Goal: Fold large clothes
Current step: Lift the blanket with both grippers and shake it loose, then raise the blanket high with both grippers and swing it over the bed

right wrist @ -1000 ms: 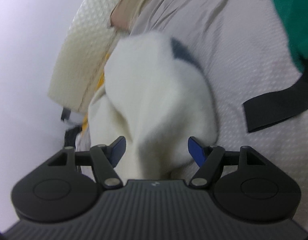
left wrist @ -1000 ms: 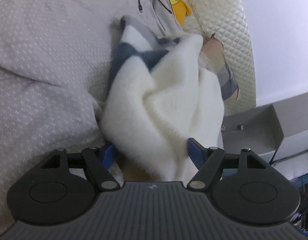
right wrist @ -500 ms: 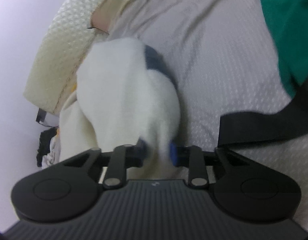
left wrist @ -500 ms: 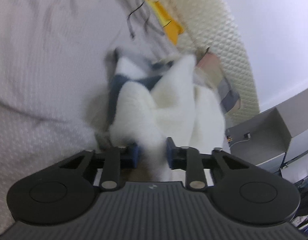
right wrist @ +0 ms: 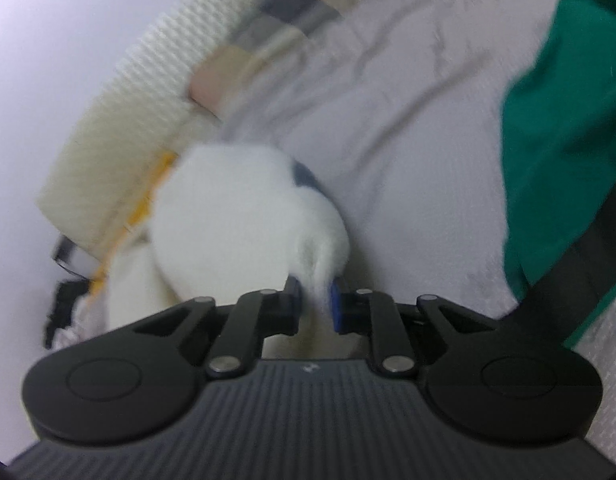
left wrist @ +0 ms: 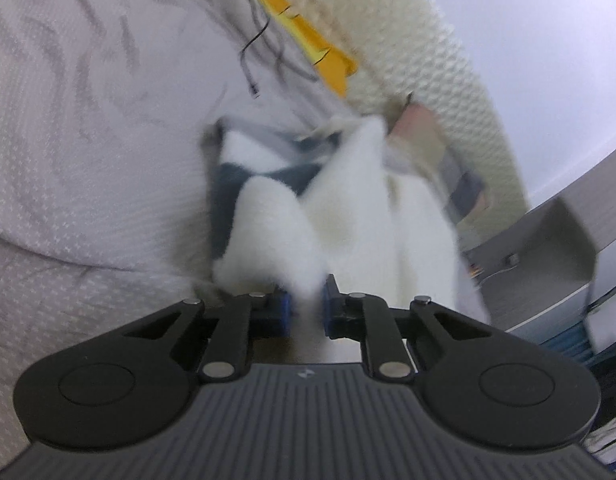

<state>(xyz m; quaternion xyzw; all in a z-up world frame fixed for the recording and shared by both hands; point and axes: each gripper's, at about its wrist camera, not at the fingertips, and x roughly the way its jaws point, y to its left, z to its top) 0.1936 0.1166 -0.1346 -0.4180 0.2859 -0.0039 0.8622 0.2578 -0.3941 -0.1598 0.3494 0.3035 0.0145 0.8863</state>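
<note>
Now both the left tool and right tool are closing, pinching the fluffy white garment near the bed's headboard edge, so they'd best lift evenly, keeping it taut.

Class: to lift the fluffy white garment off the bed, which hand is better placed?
Neither: both. The left tool and right tool are each closing, with a bunch of the white garment pinched between them.

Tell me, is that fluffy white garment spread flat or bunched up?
Bunched up: the white garment rises in a crumpled heap with deep folds, a pinch of it between each tool's closing jaws.
</note>
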